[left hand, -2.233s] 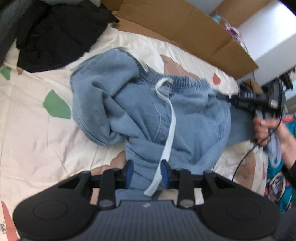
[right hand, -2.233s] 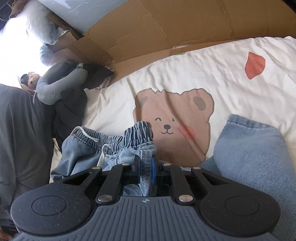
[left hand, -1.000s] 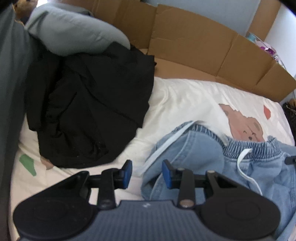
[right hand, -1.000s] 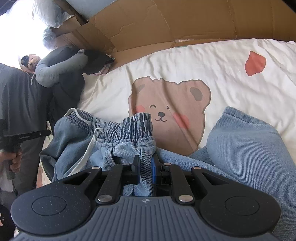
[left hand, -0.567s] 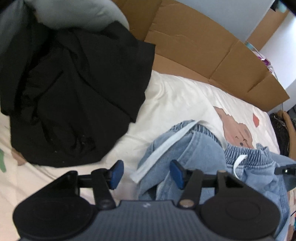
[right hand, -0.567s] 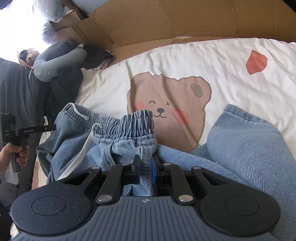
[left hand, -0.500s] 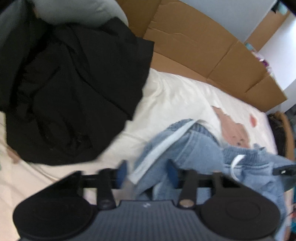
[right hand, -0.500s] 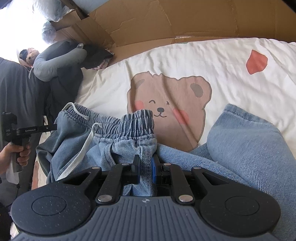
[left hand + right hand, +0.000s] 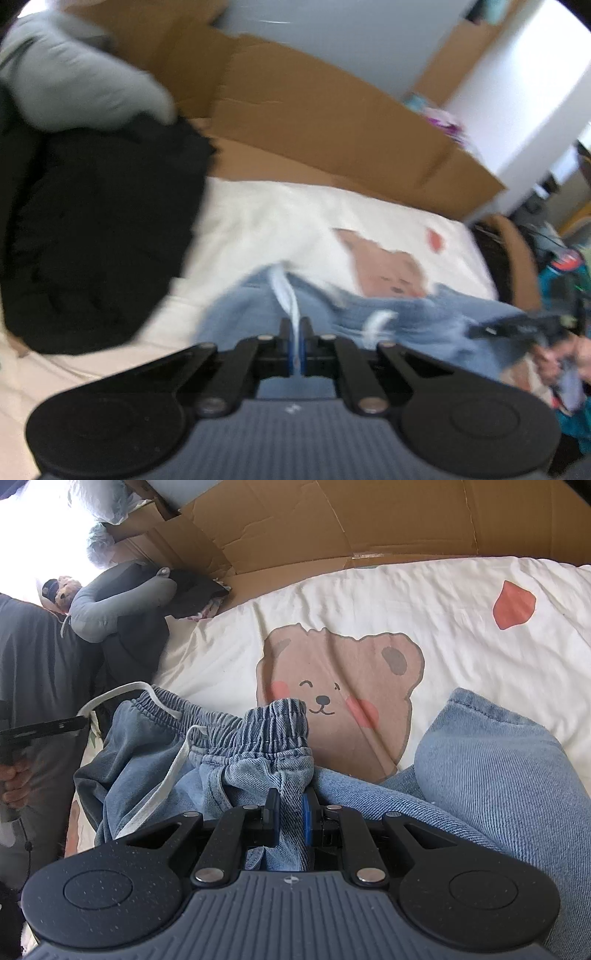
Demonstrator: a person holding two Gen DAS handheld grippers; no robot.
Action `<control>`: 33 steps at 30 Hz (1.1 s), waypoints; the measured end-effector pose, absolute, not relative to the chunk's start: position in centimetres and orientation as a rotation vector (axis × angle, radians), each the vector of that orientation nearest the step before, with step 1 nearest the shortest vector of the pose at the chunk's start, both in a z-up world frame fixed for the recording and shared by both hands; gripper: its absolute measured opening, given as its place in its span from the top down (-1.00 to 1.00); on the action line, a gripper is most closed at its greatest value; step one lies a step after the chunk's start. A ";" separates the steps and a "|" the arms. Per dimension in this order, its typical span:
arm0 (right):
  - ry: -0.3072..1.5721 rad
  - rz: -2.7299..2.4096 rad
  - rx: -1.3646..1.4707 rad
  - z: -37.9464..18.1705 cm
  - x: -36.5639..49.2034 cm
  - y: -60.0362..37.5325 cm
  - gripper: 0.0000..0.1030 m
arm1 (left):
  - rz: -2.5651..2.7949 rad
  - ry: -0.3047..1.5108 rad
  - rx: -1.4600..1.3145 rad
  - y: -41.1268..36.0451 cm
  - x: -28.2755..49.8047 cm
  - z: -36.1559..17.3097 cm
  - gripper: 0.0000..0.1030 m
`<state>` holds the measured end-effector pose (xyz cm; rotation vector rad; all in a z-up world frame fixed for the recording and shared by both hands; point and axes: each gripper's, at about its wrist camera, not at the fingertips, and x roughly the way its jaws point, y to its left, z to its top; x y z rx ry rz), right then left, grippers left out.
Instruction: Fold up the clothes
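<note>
Left claw [image 9: 295, 330] clamped on drawstring [image 9: 286, 295]; right claw [image 9: 290, 806] clenched on jeans [image 9: 258, 746] waistband beside bear print [image 9: 340, 698].

No legible text, label, brand name, number or sign appears in either view. The gripper housings carry only a small pale mark, too small to read. The bedsheet [image 9: 369, 602] bears a printed bear face [image 9: 332, 698], without lettering.
</note>
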<state>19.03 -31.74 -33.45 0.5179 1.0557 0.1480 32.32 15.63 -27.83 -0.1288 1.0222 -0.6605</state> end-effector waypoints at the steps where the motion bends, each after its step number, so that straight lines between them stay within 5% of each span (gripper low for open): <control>1: 1.056 0.148 0.517 -33.5 19.1 -31.7 0.80 | -0.687 1.025 -0.123 15.0 31.7 -27.5 0.95; 15: 1.052 0.151 0.502 -33.3 19.0 -31.8 0.80 | -0.942 1.136 -0.119 9.7 24.4 -27.2 0.93; 19: 1.064 0.175 0.466 -32.8 19.3 -31.5 0.78 | -0.949 1.196 -0.087 9.9 23.3 -27.8 0.58; 22: 1.089 0.204 0.401 -32.2 19.8 -31.2 0.69 | -0.916 1.199 -0.074 10.9 23.3 -27.8 0.38; 33: 1.160 0.178 0.422 -31.3 22.8 -31.6 0.26 | -0.700 1.088 -0.051 15.3 28.2 -26.2 0.31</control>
